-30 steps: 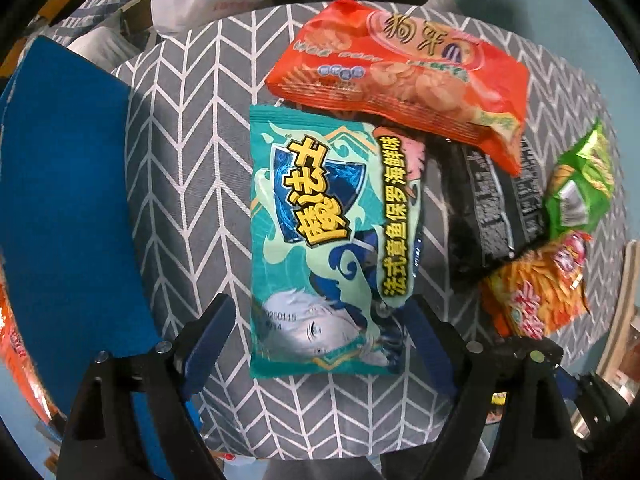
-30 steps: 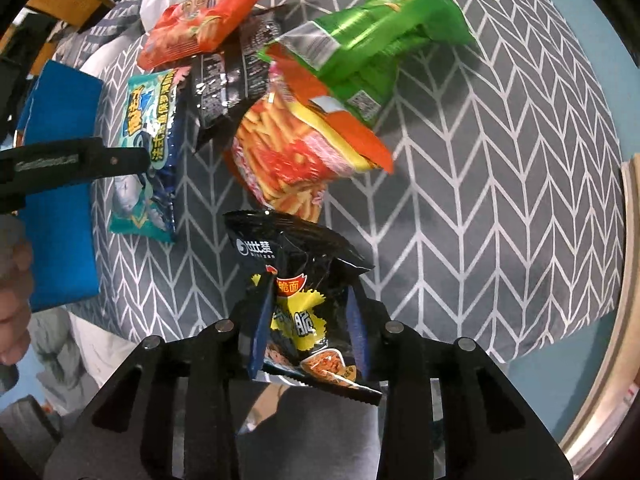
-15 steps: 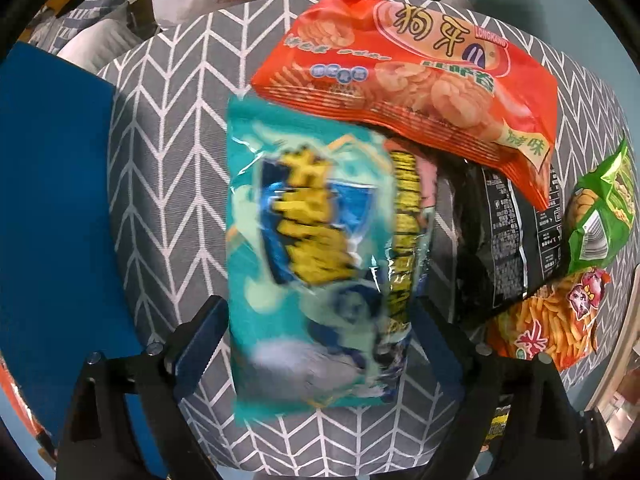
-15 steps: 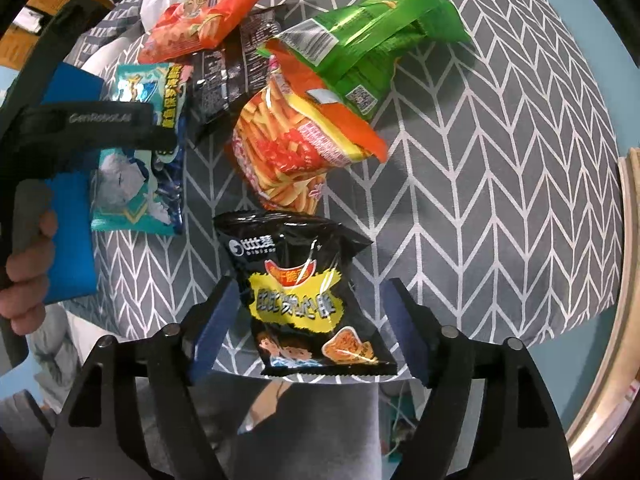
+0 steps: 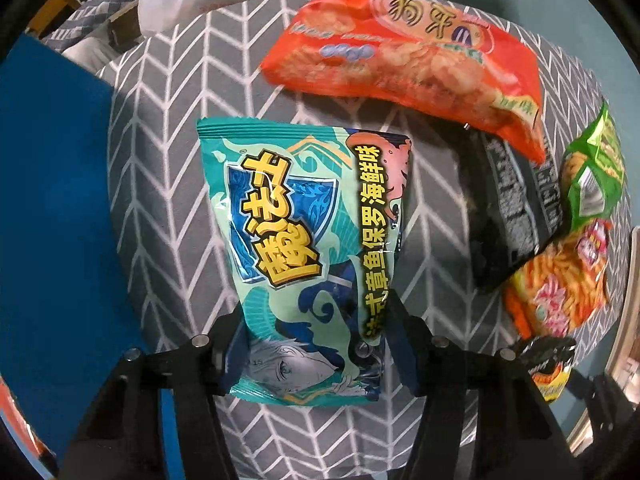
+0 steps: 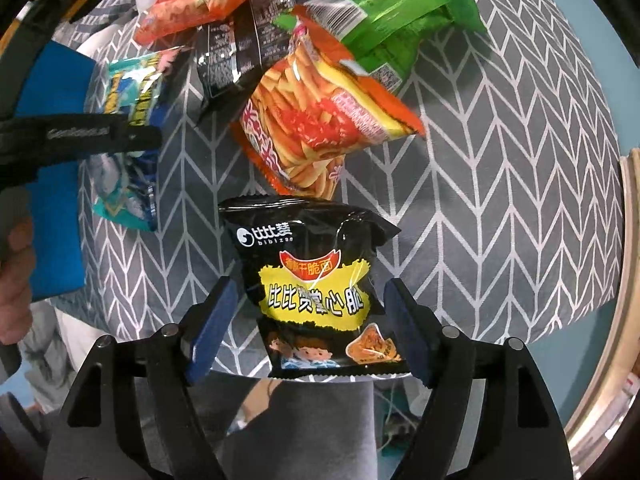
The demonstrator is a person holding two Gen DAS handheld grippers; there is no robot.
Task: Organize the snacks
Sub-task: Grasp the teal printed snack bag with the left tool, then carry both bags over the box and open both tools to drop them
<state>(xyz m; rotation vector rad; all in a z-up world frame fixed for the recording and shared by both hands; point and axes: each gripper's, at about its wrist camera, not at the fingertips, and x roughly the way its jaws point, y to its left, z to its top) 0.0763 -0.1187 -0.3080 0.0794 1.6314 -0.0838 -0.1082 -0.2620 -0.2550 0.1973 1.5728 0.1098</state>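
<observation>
Snacks are lying clustered on the chevron cloth (image 6: pixel 500 160); your left gripper (image 5: pixel 316 344) is pinching the teal bag (image 5: pixel 304 240) by its lower end, risking slippage, while your right gripper (image 6: pixel 308 328) is straddling, jaws wide, the black bag (image 6: pixel 316 284) overhanging the edge.

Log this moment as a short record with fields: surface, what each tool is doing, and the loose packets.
surface: grey chevron cloth
left tool: shut on the teal packet
right tool: open, its fingers either side of the black packet at the cloth's near edge
loose packets: orange-red bag, dark packet, green bag, fries-print bag, overlapping in a row
beside cloth: blue panel
</observation>
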